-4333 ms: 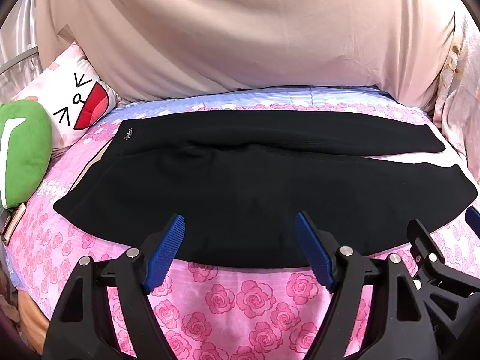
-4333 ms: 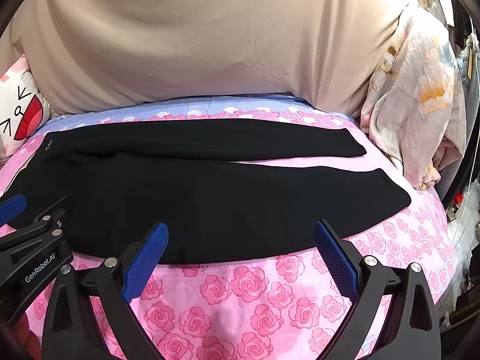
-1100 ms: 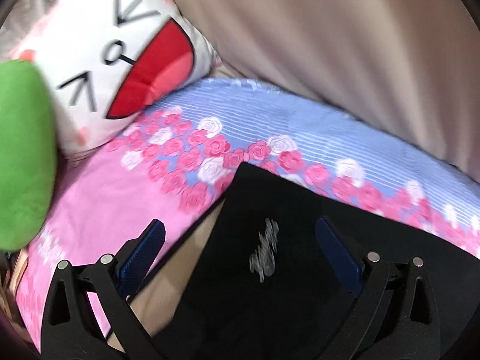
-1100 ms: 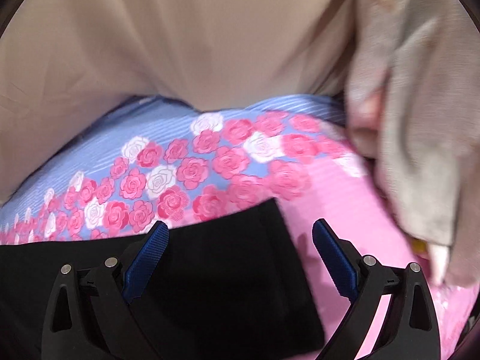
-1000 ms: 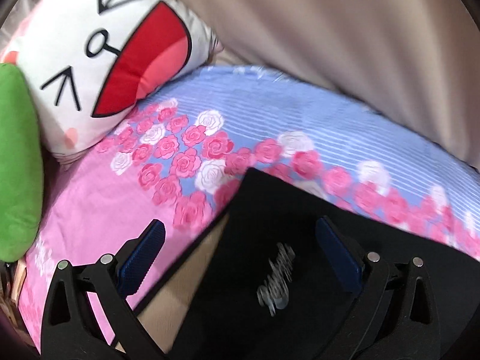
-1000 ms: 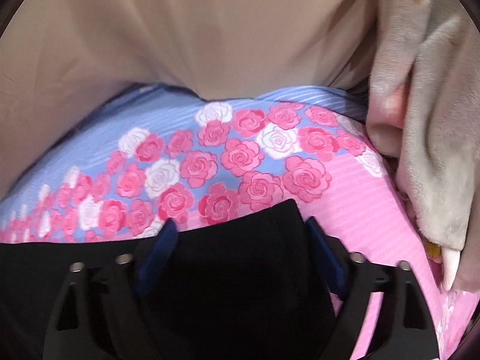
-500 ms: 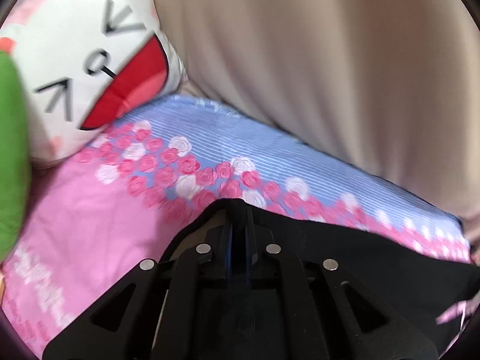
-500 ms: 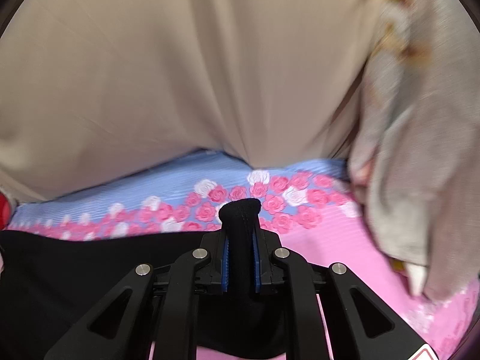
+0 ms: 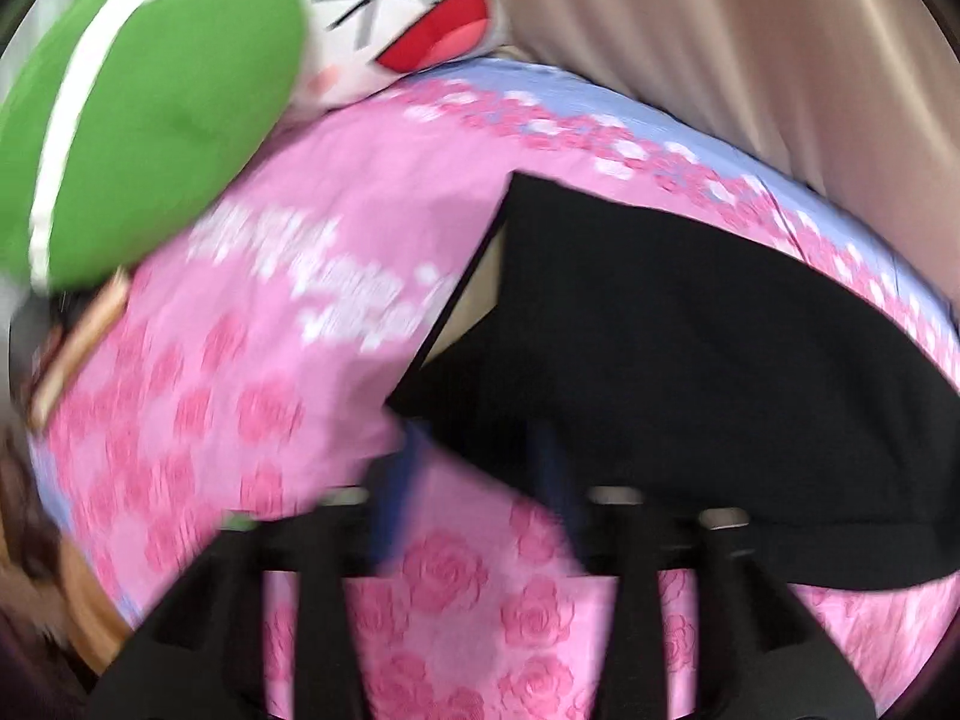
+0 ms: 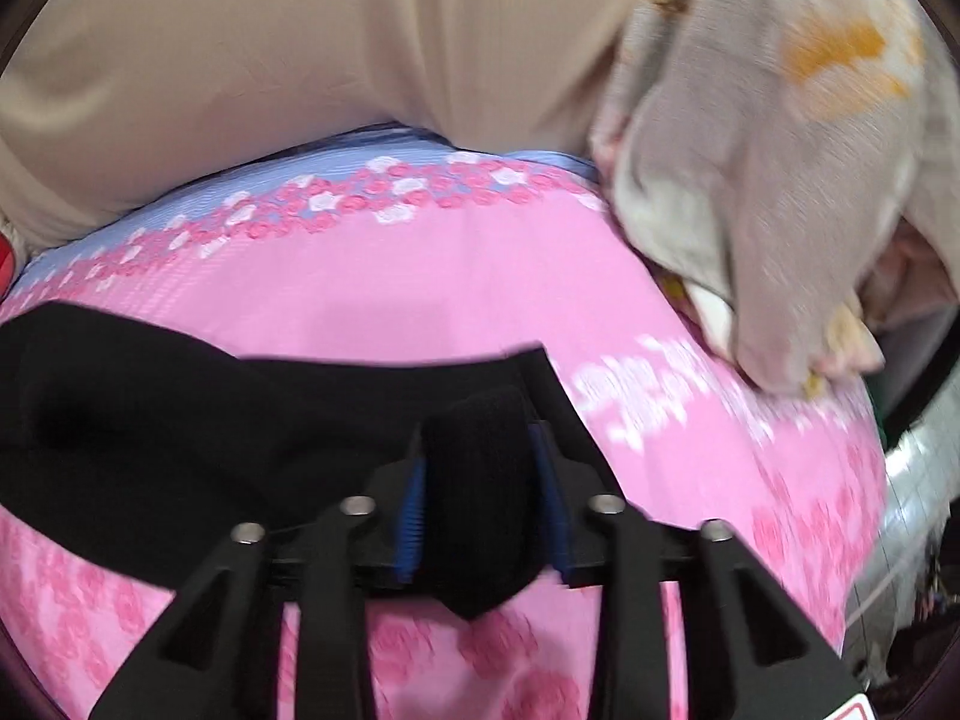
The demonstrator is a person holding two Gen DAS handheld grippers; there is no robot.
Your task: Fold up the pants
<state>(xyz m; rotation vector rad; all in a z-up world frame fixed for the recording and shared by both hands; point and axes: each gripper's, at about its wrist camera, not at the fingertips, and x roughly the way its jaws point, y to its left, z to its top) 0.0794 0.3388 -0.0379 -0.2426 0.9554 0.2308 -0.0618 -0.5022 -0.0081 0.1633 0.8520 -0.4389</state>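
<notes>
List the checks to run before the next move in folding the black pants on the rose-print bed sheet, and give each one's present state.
1. Left gripper free of the black fabric pants: ok. Its jaws have just been opening, with only the pink rose-print sheet between them.
2. Right gripper released: not ok. Its jaws have just been opening, but bunched pants fill the gap.
3. Pants' edges aligned: cannot tell, blurred.
4. Green plush cushion clear of pants: ok.

Both hand-held grippers (image 9: 474, 498) (image 10: 480, 510) part-open, just widening
</notes>
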